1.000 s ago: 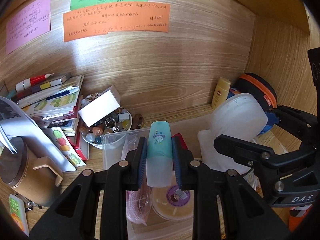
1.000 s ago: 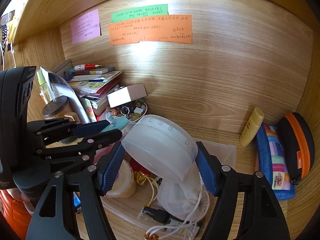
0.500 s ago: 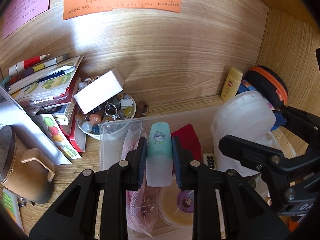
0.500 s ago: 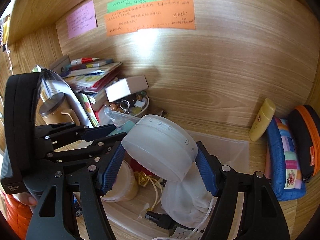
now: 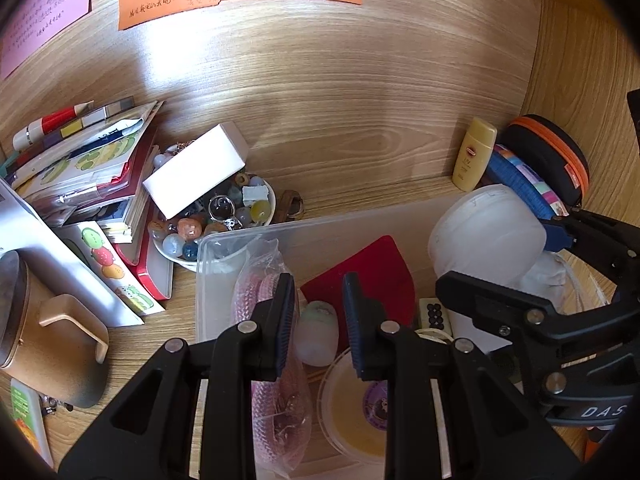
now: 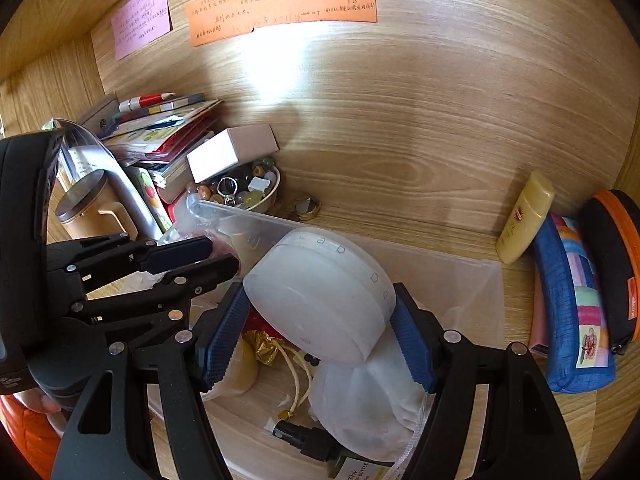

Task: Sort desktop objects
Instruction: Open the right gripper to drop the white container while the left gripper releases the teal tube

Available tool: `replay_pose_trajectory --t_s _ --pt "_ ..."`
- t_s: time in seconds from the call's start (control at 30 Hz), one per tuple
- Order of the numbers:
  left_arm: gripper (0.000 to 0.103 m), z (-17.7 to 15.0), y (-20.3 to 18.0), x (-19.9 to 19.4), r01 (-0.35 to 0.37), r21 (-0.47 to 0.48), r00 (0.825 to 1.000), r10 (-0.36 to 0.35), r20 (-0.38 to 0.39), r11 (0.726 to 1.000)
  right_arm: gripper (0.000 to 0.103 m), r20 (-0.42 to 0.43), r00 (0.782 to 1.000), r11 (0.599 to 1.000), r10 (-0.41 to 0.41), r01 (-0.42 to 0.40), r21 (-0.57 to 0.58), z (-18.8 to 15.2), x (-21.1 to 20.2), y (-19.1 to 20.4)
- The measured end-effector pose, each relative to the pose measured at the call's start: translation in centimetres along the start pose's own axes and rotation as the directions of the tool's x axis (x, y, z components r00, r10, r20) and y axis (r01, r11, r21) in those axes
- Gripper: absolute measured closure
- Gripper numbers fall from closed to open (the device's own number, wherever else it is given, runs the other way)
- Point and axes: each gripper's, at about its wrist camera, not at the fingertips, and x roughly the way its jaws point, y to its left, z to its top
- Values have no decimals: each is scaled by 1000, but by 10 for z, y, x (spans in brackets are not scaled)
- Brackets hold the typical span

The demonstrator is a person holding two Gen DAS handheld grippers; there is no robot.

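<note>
A small white bottle with a teal cap (image 5: 317, 334) lies loose in the clear plastic bin (image 5: 256, 233), beside a pink mesh bag (image 5: 276, 392) and a round yellow tub (image 5: 356, 412). My left gripper (image 5: 318, 285) hangs just above it, its jaws a narrow gap apart and not touching the bottle. My right gripper (image 6: 320, 300) is shut on a round white jar (image 6: 320, 292) and holds it tilted over the bin (image 6: 460, 276), above a white drawstring pouch (image 6: 360, 404). The jar (image 5: 486, 236) also shows in the left wrist view.
A bowl of beads (image 5: 224, 224) with a white box (image 5: 196, 168) on it stands behind the bin, next to stacked books (image 5: 92, 168) and a brown mug (image 5: 52, 344). At the right wall are a yellow tube (image 6: 524, 220), a colourful pouch (image 6: 576, 304) and a black-orange case (image 6: 616, 264).
The teal-capped bottle, held between the left jaws in both earlier frames, now lies below them in the bin. Both grippers have sunk toward the bin; the right still holds the jar.
</note>
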Motion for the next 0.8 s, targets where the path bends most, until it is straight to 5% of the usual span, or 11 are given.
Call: replay_pose_trajectory --t_s 0.8 --pt "68 1 3 -2 14 3 1000 -14 -3 1000 27 44 999 1000 6 -4 -27 -2 -11 1"
